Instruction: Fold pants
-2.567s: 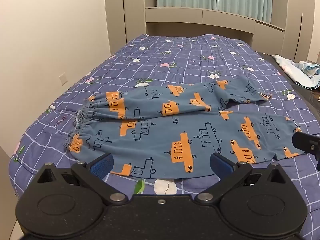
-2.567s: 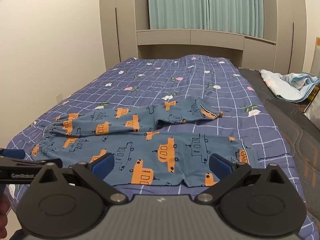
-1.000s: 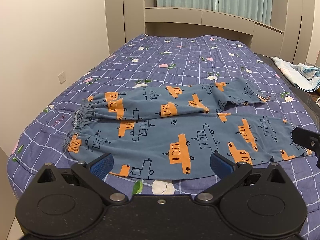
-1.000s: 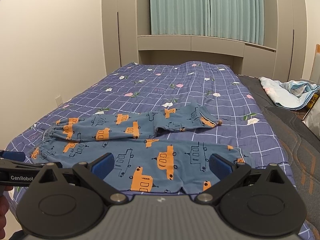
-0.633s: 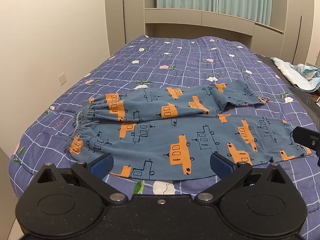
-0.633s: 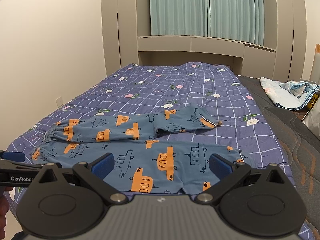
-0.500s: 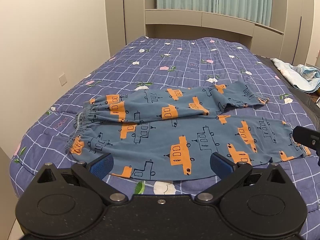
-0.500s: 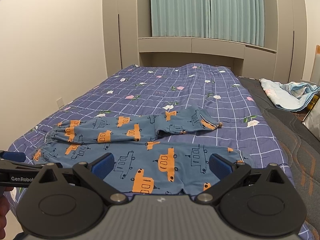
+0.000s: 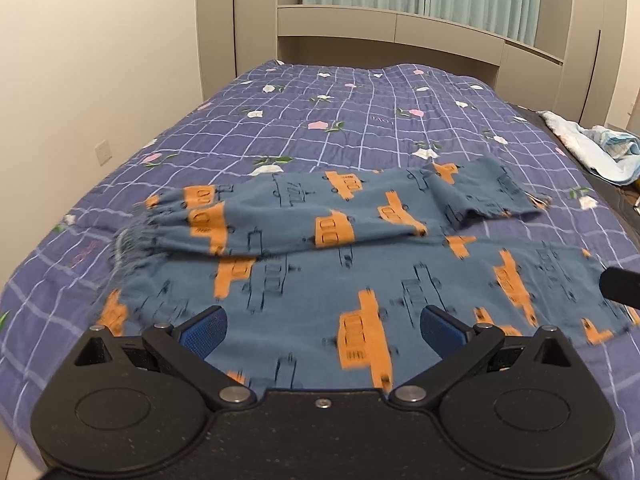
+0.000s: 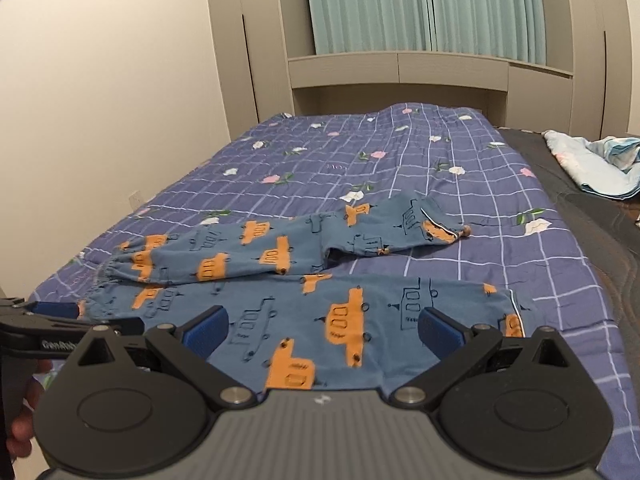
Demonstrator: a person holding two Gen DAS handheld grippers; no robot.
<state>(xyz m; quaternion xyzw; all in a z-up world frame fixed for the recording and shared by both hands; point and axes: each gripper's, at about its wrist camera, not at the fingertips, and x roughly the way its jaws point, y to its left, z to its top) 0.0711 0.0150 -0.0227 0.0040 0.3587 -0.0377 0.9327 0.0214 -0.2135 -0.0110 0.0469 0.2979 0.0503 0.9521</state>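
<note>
Pants (image 9: 360, 264) of blue cloth printed with orange vehicles lie spread across the lower middle of both wrist views, on a bed (image 9: 360, 120) covered by a purple checked quilt with small flowers. The gathered waistband sits at the left of each frame, and the two legs run toward the right. The farther leg lies partly over the nearer one around the waist and ends in a rumpled cuff at the middle right; the nearer leg stretches flat to the right.

Along the bottom of the left wrist view, the left gripper (image 9: 322, 328) has its blue-padded fingers (image 9: 204, 330) spread wide apart above the near leg, holding nothing; whether they touch the cloth cannot be told. In the right wrist view the right gripper (image 10: 322, 328) likewise has its fingers (image 10: 440, 330) wide apart over the near leg, empty. The left gripper also shows at the lower left edge of that view.

A crumpled light blue cloth (image 10: 592, 164) lies at the right edge, beside the quilt. Pale green curtains (image 10: 424, 4) hang at the top of the frame, above beige cabinetry.
</note>
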